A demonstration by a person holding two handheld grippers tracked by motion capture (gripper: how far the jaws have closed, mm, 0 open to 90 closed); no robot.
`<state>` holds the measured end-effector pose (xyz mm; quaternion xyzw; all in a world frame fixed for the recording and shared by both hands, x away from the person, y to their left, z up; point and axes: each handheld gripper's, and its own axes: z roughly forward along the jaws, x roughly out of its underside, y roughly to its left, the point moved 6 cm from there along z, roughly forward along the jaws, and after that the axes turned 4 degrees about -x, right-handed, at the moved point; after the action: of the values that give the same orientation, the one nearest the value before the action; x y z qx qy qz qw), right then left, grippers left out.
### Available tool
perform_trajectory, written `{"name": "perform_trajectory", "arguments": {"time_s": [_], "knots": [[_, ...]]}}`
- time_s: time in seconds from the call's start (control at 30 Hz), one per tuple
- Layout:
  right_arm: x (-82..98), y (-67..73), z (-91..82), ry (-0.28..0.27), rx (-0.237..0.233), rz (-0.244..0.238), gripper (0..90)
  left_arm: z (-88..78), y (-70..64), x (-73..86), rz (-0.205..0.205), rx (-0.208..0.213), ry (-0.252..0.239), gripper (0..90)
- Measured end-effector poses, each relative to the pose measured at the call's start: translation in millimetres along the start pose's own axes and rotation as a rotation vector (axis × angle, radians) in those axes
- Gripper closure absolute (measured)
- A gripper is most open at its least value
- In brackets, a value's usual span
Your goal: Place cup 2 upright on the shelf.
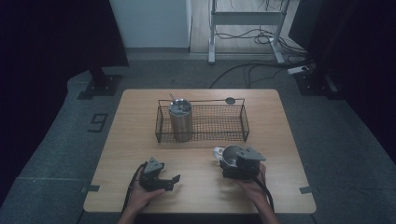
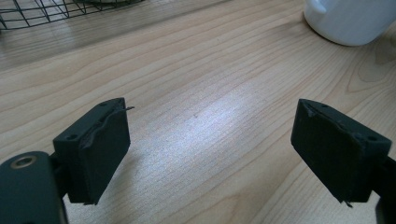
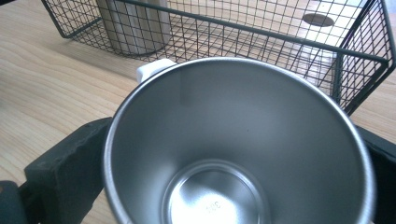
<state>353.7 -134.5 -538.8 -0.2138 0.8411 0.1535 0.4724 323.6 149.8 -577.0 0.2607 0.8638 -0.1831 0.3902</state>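
Clamped in the right hand-held gripper (image 3: 233,186) at the near right of the wooden bench (image 1: 140,140), white-handled steel mug (image 3: 233,140), upright for the black wire basket (image 3: 280,42); left hand-held gripper (image 2: 210,154) apart, idle.

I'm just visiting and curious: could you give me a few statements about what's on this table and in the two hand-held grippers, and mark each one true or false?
1. A steel cup sits between the right gripper jaws. True.
2. The left gripper holds a spoon. False: nothing is between its open jaws.
3. A tall metal tumbler stands in the wire basket. True.
4. The cup is full of water. False: it is empty inside.
5. The basket sits on the floor. False: it is on the wooden table.
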Motion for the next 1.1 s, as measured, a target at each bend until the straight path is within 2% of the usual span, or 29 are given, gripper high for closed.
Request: {"name": "perform_trajectory", "arguments": {"time_s": [0.17, 0.27, 0.3, 0.87, 0.97, 1.1], "knots": [[3.0, 0.3, 6.3, 0.021, 0.012, -0.006, 0.3, 1.1, -0.3, 0.8, 0.002, -0.001, 0.006, 12.0], [3.4, -1.2, 5.8, 0.004, 0.028, -0.013, 6.1, 1.0, 0.0, 1.0, 0.001, -0.002, 0.006, 12.0], [3.5, -1.9, 5.8, 0.005, 0.014, -0.022, 6.2, 0.8, -0.1, 0.9, 0.003, -0.002, 0.006, 12.0], [3.9, -2.2, 5.0, -0.004, 0.011, -0.031, 6.7, -1.4, -2.2, -1.1, -0.004, 0.003, -0.011, 12.0], [2.8, -2.9, 2.6, -0.007, 0.026, -0.036, 6.7, -0.4, -4.3, -1.2, 0.001, 0.006, -0.006, 11.9], [1.3, -2.4, -0.4, -0.013, 0.015, -0.027, 6.8, 0.7, -3.5, 0.0, 0.000, 0.004, 0.002, 11.9]]}}
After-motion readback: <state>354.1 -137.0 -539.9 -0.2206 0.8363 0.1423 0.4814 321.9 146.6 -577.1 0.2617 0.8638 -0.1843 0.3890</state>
